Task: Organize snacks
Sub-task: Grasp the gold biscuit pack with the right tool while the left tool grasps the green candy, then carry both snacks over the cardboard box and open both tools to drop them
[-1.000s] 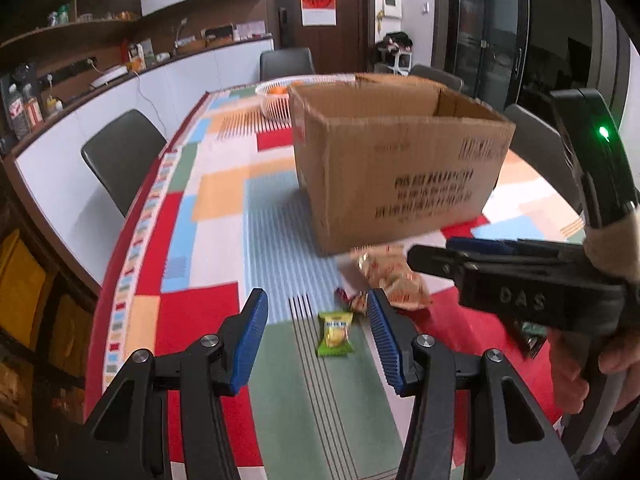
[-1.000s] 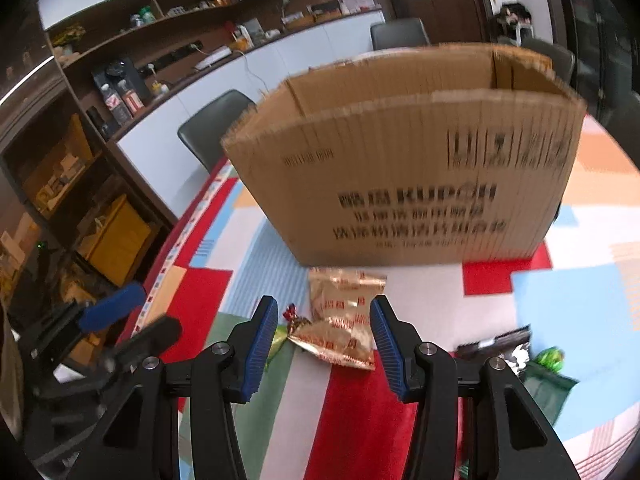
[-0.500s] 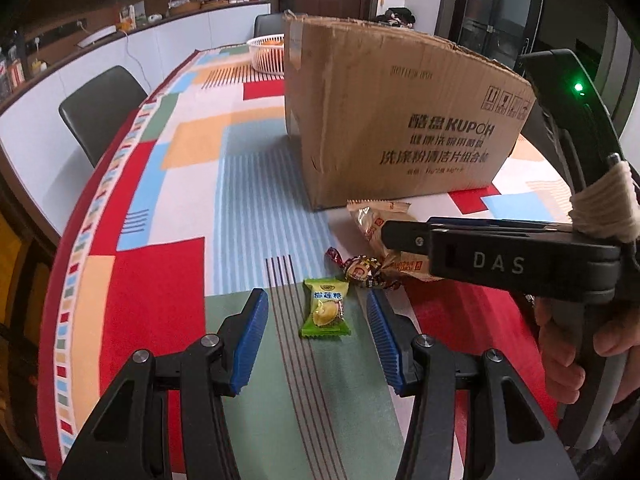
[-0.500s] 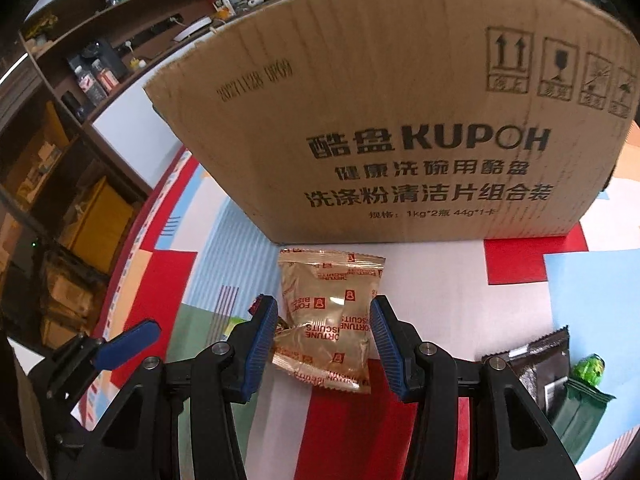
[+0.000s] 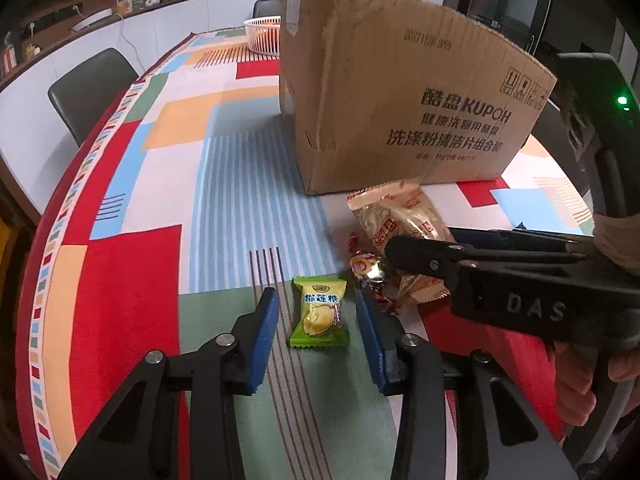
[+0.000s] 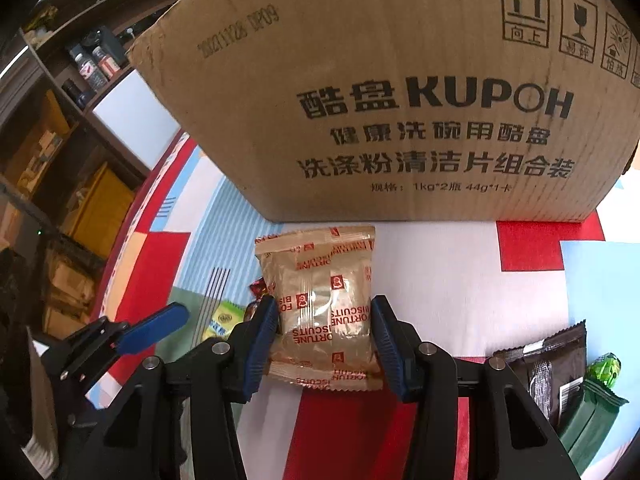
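The right gripper (image 6: 325, 338) sits low over the table (image 6: 460, 280), its blue pads spread to either side of a gold fortune-biscuit packet (image 6: 320, 300) and close to its edges, though whether they yet press on it cannot be told; the placement suggests a grasp is about to be made. Just ahead of that gripper, the packet's far edge lies close to the foot of a large cardboard box (image 6: 400, 80), the likely destination for the snacks. To the gripper's right, a dark packet (image 6: 548, 364) and a green one (image 6: 592, 404) lie partly overlapping near the table edge.

The left gripper (image 5: 316, 324) is likewise lowered with its pads apart, framing a small green durian candy (image 5: 319, 312) that lies flat between them, touched by neither. Just ahead and to its right, a foil-wrapped sweet (image 5: 366, 266) rests beside the gold packet (image 5: 400, 220), over which the right gripper reaches. Farther ahead stands the box (image 5: 400, 100), and beyond it a white basket (image 5: 262, 34) at the far end of the table (image 5: 168, 184). Both tools appear lined up for simultaneous pickups.
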Demonstrator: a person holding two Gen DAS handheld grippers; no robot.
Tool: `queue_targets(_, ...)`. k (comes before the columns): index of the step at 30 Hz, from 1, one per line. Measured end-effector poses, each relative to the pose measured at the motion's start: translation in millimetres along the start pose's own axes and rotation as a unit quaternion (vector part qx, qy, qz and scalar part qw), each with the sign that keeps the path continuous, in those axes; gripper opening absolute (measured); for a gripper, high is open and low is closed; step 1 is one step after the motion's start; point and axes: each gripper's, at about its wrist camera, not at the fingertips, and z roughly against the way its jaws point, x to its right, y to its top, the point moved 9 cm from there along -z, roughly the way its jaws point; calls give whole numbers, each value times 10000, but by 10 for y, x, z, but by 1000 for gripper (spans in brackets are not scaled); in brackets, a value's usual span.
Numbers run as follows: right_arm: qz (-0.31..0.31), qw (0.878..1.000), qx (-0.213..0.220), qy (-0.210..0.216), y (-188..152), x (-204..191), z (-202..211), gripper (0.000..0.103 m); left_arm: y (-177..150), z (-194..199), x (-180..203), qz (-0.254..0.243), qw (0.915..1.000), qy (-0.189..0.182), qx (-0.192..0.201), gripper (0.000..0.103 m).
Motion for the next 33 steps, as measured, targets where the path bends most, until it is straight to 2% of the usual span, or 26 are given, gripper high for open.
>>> queue_targets(2,67,10000,-11,-16,-27,1,5,49,-13,-25,2,0,10000,7,-27,36)
queue_targets(6,232,9997,0,-84,-42,-29,19,44,-38,-85,-13,78,9999,-51,-126,25)
queue_targets(13,319,9993,44,-171,-60,-44,59,40,-23,-55,-27,218,9997,-92,-75,23)
queue_targets(23,323,9985,355,-267,-39,-1,322,40,129,349,83,198,9989,-104,406,23)
queue_targets(33,259,9959,847,-184,30,6,829,40,353,853,283,19,9952,-127,975,23)
